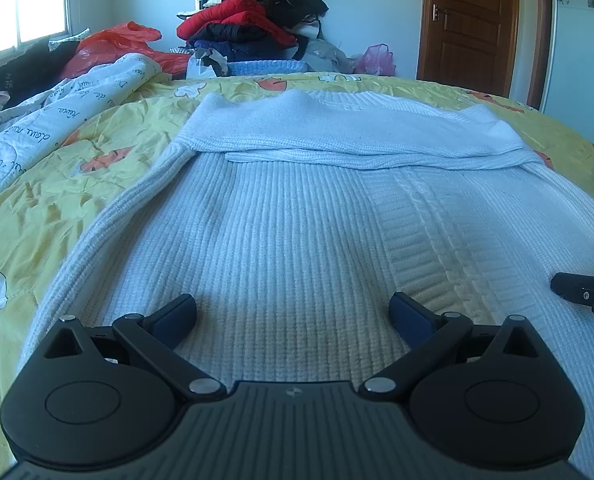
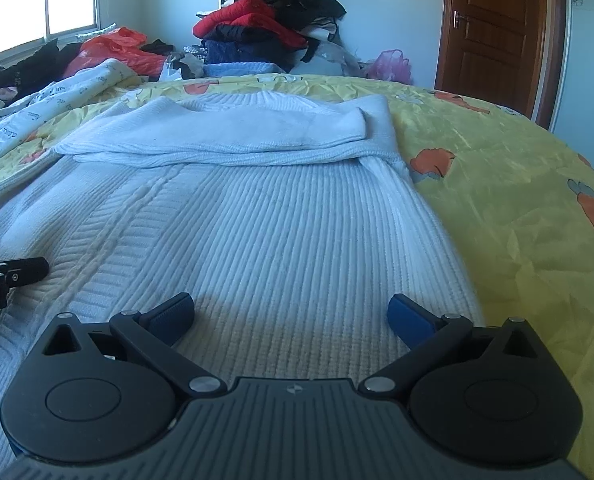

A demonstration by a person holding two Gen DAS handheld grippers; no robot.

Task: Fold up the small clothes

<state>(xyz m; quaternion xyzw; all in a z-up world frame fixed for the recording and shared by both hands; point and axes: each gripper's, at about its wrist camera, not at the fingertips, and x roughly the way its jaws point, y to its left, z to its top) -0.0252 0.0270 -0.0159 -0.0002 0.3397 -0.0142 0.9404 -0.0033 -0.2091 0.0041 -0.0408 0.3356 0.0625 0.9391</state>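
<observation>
Left wrist view: the left hand-held gripper [image 1: 293, 316] is released, fingers spread above the white sweater [image 1: 297, 216] lying on the yellow bedspread [image 1: 57, 200].

Right wrist view: the right hand-held gripper [image 2: 291, 316] is likewise spread wide over the sweater's right half [image 2: 297, 220].

Cool daylight — window [image 2: 41, 4] glare, fisheye-bent edges

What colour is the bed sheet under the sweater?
The bed sheet is yellow with orange prints, clearest in the right wrist view.
</observation>
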